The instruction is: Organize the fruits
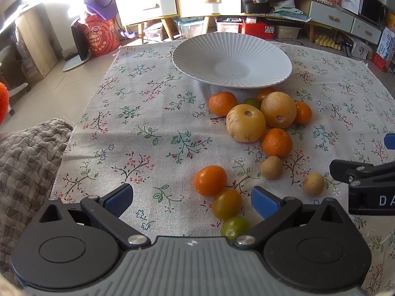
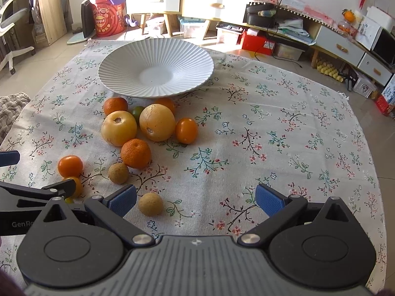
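Observation:
A white ribbed plate (image 1: 197,49) (image 2: 118,61) stands empty at the far side of the floral cloth. In front of it lies a cluster of fruit: two yellow pears (image 1: 246,122) (image 2: 119,128), tangerines (image 1: 277,142) (image 2: 135,153), orange cherry tomatoes (image 1: 210,180) (image 2: 70,166) and small brown longans (image 1: 271,167) (image 2: 150,204). My left gripper (image 1: 192,198) is open and empty, with tomatoes (image 1: 227,203) just inside its right finger. My right gripper (image 2: 196,198) is open and empty, with a longan near its left finger.
The floral cloth (image 1: 148,123) (image 2: 271,135) covers the table. A quilted grey blanket (image 1: 27,162) lies off its left edge. Cabinets, drawers and boxes (image 1: 172,2) line the far wall beyond the table.

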`<action>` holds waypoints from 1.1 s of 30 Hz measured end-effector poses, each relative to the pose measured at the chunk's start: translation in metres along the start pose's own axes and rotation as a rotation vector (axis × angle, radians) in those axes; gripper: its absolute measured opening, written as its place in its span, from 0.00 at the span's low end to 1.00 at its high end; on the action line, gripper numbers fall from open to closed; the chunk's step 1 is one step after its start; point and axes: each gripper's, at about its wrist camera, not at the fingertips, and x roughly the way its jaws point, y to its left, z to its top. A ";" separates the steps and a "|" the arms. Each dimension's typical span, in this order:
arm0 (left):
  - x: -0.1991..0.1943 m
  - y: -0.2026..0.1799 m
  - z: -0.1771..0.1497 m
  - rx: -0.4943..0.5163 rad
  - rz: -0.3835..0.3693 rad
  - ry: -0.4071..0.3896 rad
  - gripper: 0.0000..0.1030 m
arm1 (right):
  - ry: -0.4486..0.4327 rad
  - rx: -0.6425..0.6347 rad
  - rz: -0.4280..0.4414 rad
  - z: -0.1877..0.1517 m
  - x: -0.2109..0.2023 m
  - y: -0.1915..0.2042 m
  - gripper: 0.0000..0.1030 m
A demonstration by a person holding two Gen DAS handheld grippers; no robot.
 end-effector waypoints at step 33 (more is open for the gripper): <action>0.044 0.009 0.039 0.017 -0.219 -0.075 0.98 | 0.106 0.168 0.294 0.045 0.050 -0.035 0.86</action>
